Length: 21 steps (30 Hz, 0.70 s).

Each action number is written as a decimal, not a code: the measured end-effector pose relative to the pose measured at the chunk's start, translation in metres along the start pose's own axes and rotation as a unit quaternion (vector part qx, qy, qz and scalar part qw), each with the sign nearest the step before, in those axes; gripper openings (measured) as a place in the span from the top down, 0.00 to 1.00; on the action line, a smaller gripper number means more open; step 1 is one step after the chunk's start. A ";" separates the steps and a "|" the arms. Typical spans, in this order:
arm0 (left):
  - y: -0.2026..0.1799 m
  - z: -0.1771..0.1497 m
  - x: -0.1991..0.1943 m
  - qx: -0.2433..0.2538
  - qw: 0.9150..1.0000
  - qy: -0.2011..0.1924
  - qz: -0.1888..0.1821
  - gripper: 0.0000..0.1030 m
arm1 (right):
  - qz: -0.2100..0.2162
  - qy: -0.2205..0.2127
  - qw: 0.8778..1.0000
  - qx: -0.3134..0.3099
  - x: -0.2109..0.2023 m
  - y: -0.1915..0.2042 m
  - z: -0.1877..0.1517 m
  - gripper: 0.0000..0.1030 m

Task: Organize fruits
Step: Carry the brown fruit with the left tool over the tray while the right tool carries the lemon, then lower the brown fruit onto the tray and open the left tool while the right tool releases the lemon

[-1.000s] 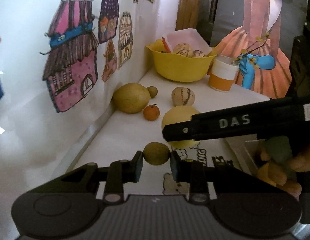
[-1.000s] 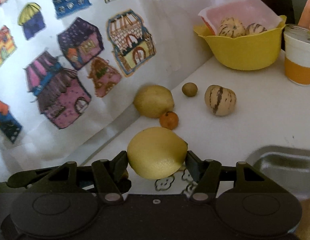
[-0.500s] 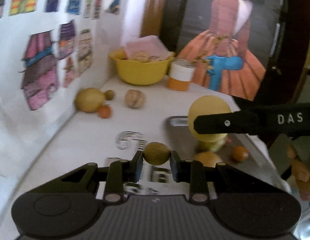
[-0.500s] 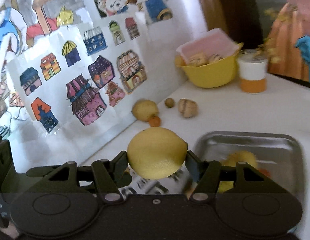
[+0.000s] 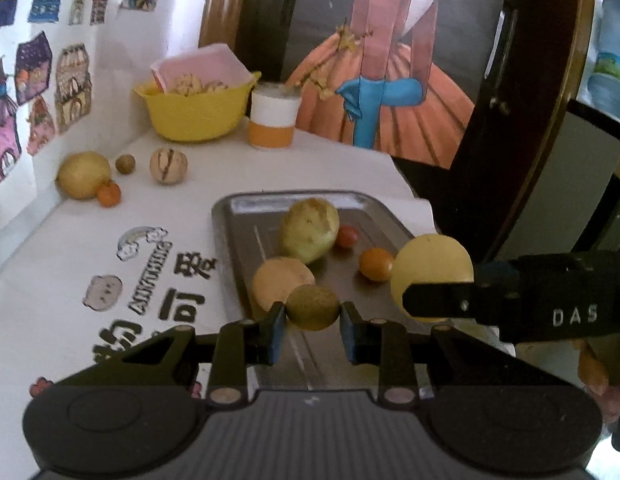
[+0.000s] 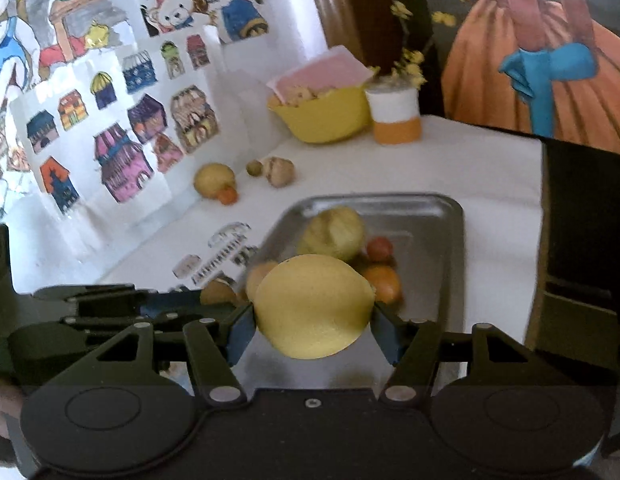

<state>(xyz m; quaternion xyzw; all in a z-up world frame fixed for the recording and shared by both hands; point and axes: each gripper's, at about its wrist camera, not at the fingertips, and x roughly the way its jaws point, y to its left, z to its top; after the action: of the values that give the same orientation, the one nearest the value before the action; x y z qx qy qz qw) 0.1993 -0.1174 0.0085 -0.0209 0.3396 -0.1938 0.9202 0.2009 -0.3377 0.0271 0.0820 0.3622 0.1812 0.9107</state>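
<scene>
Nearest, left gripper (image 5: 313,330) clamped on a small brown-green fruit (image 5: 313,306), held over the near end of the metal tray (image 5: 246,216). Beside it to the right, right gripper (image 6: 313,330) clamped on a yellow lemon (image 6: 313,306). Farther in the tray, a pale pear-like fruit (image 5: 309,230), oranges and a small red one. Far left by the wall, more loose fruit; beyond, a yellow bowl (image 5: 196,110).

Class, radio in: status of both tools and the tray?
Left tool shut on kiwi. Right tool shut on lemon. Both over tray; four fruits already inside.
</scene>
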 end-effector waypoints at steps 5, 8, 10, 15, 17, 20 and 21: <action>-0.003 -0.003 0.007 -0.001 1.000 0.009 0.010 0.69 | -0.009 0.001 1.000 -0.004 0.008 -0.009 -0.011 0.38; -0.002 -0.005 0.011 0.000 1.000 0.016 0.015 0.69 | -0.015 -0.001 1.000 -0.015 0.014 -0.011 -0.013 0.38; -0.001 -0.006 0.014 0.000 1.000 0.019 0.018 0.69 | -0.018 -0.001 1.000 -0.023 0.018 -0.011 -0.014 0.38; 0.001 -0.007 0.020 -0.002 0.999 0.031 0.022 0.69 | -0.024 0.000 0.999 -0.030 0.027 -0.014 -0.017 0.38; 0.001 -0.006 0.022 -0.003 0.999 0.032 0.023 0.69 | -0.024 -0.004 0.999 -0.031 0.028 -0.015 -0.018 0.37; 0.001 -0.005 0.025 -0.004 0.999 0.032 0.024 0.69 | -0.029 -0.010 0.999 -0.042 0.030 -0.013 -0.018 0.37; 0.001 -0.005 0.026 -0.004 0.999 0.032 0.024 0.69 | -0.031 -0.012 0.998 -0.046 0.031 -0.013 -0.018 0.37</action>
<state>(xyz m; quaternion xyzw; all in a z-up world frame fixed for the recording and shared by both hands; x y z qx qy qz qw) 0.2149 -0.1255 -0.0115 -0.0107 0.3699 -0.1707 0.9132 0.2129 -0.3370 -0.0090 0.0309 0.3443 0.1688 0.9230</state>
